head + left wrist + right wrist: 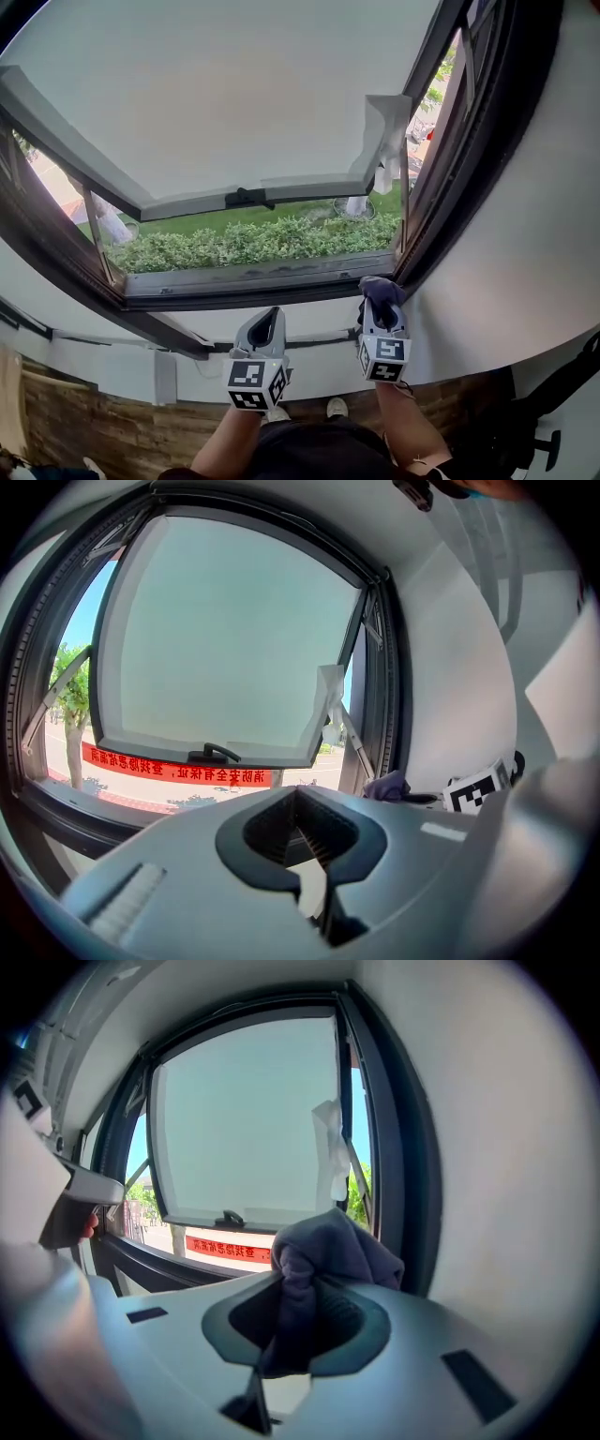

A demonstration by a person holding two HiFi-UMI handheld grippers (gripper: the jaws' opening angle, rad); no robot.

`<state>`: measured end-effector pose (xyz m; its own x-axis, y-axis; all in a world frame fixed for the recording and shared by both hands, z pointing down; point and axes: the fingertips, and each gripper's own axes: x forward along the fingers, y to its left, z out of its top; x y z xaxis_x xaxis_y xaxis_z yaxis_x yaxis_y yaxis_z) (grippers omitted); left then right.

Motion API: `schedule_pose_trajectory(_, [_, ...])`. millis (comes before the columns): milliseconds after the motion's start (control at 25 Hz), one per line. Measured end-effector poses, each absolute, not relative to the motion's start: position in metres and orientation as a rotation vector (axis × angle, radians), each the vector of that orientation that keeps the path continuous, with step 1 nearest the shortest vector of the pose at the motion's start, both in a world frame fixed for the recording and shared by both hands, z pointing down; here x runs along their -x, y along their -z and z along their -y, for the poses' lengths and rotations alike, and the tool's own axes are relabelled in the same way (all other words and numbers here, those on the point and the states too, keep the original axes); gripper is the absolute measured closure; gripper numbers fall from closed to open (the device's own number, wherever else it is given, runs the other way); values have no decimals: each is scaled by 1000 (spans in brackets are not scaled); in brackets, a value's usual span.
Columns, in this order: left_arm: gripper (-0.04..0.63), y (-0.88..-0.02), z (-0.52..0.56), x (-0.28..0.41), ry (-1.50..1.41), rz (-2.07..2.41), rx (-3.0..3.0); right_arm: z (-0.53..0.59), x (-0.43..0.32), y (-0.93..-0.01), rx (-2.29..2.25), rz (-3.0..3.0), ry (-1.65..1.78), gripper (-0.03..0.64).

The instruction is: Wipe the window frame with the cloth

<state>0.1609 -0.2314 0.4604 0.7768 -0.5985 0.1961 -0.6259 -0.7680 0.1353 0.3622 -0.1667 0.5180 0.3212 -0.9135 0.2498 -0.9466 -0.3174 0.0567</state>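
Observation:
A dark window frame [253, 282] surrounds a sash [225, 103] that is swung open outward. A purple-grey cloth [381, 288] is bunched in my right gripper [380, 304], which is shut on it just below the frame's lower right corner. In the right gripper view the cloth [323, 1246] bulges up from between the jaws of my right gripper [292, 1290], with the frame's right upright [394, 1147] just ahead. My left gripper [269, 319] hangs shut with nothing in it, below the bottom rail. The left gripper view has my left gripper [298, 803] facing the open sash [225, 639].
A black handle [246, 197] sits on the sash's lower edge. A white wall [525, 262] rises right of the frame. Outside lie a hedge [253, 242] and grass. Below the sill are a white ledge [122, 361] and a brown wall [131, 436]. The person's shoe [336, 408] shows below.

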Motion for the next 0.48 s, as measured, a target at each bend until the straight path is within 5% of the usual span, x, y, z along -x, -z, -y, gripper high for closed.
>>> schedule_pose_trajectory(480, [586,-469,231,-167,-253,1013,-2752,182,-406,-554,-2357,1606,-342,543])
